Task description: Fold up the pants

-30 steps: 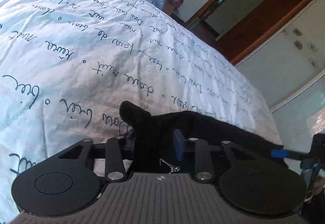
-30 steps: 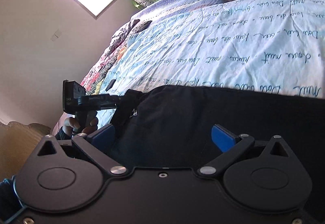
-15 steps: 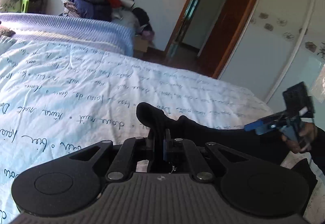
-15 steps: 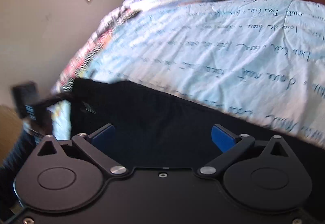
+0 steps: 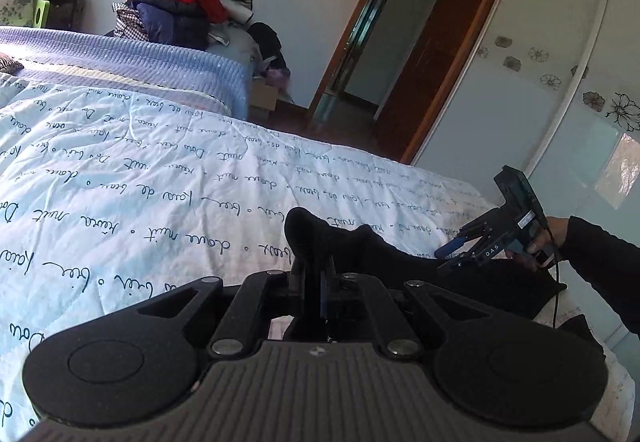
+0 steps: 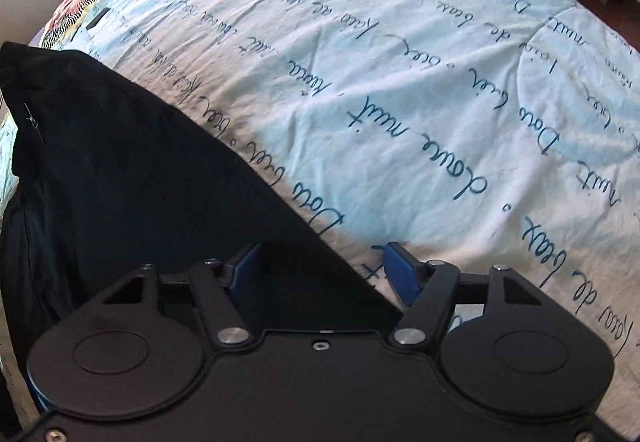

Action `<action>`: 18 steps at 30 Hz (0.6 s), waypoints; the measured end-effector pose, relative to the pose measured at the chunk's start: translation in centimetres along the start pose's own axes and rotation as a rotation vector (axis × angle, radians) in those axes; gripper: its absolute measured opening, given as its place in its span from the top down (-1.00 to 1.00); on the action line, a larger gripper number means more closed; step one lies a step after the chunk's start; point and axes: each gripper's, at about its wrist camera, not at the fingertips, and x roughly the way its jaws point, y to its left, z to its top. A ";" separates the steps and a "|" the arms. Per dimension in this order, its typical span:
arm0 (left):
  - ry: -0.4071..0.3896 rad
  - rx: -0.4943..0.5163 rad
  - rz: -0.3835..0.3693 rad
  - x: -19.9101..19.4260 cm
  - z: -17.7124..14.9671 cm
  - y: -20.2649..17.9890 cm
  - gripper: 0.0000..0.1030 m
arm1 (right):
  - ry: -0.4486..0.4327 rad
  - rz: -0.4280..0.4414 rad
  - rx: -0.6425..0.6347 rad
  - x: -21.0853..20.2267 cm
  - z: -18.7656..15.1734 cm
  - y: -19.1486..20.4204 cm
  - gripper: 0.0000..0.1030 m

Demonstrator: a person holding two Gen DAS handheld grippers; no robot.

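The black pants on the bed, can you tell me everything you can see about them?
The pants are plain black, soft-looking cloth, lying along the near edge of the quilt. The left gripper is shut on one corner, pinching it up into a small peak. The right gripper straddles another edge of the cloth, its jaws closing but not yet pressing. A thin seam runs near one end. Waistband or leg ends cannot be told.

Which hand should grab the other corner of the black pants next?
Right. The left tool is already shut on the pants, while the right tool is closing around their edge, not pinching yet.
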 end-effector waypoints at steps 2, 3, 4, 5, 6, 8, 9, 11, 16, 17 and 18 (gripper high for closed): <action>-0.006 -0.003 -0.005 -0.1 0.1 0.1 0.89 | 0.000 -0.008 -0.009 0.1 0.0 -0.3 -0.36; -0.009 -0.004 -0.007 -0.1 0.2 0.2 0.89 | -0.001 0.007 -0.007 0.3 -0.1 -0.5 -0.38; -0.013 -0.003 -0.007 -0.2 0.2 0.3 0.89 | -0.009 0.008 -0.023 0.6 -0.3 -0.4 -0.39; -0.014 -0.005 -0.003 -0.2 0.2 0.3 0.89 | -0.023 0.003 -0.043 0.7 -0.5 -0.1 -0.39; -0.012 -0.009 0.000 -0.1 0.3 0.5 0.89 | -0.021 0.014 -0.047 0.6 -0.6 0.2 -0.26; -0.006 -0.018 0.006 0.1 0.2 0.8 0.89 | -0.003 0.058 -0.067 0.2 -0.7 0.7 0.56; -0.003 -0.024 0.011 0.2 0.2 0.9 0.89 | 0.002 0.048 -0.056 0.0 -0.7 0.6 0.84; -0.002 -0.037 0.021 0.3 0.1 1.3 0.89 | 0.004 0.037 -0.057 -0.7 -1.0 1.0 0.89; -0.017 -0.060 0.018 -0.6 -0.1 1.2 0.89 | -0.037 0.029 -0.086 -3.0 -2.7 3.4 0.90; -0.023 -0.060 0.018 -1.0 -0.1 1.0 0.89 | -0.054 0.022 -0.086 -3.7 -3.0 3.7 0.90; -0.030 -0.058 0.014 -1.4 -0.1 0.8 0.89 | -0.077 0.013 -0.086 -4.6 -3.4 4.1 0.90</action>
